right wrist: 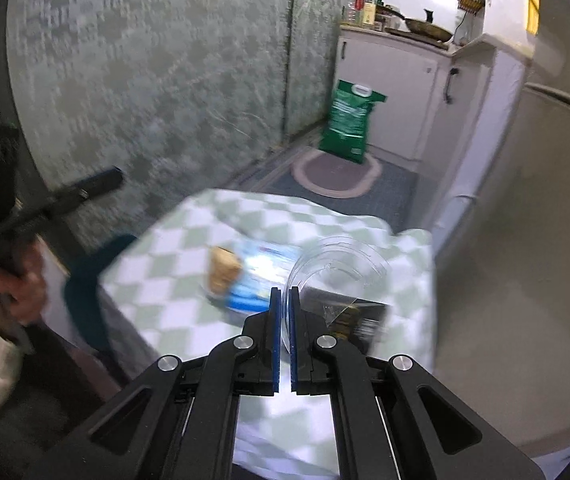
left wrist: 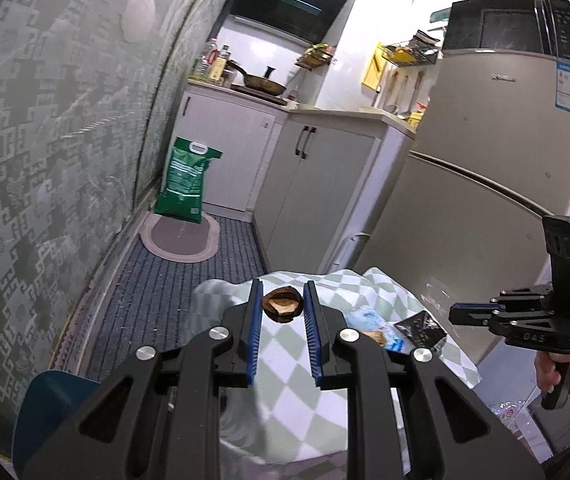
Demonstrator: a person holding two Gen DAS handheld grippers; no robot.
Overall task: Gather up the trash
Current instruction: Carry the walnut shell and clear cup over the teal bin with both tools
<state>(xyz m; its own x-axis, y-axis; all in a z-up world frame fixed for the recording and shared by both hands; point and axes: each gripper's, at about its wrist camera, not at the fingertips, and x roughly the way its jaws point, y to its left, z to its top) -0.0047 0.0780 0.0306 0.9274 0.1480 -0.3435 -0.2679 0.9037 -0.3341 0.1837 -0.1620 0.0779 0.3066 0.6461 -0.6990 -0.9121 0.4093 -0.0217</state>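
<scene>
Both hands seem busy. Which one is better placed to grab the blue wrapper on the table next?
Right, probably: the right fingers point straight at the blue wrapper, though they pinch clear plastic. The left fingers hold a brown shell, with the wrapper off to their side.

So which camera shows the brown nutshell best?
The left wrist view: the nutshell sits sharp and centred, pinched between the left tongs. In the right wrist view the left tongs are blurred and no nutshell can be made out.
</scene>
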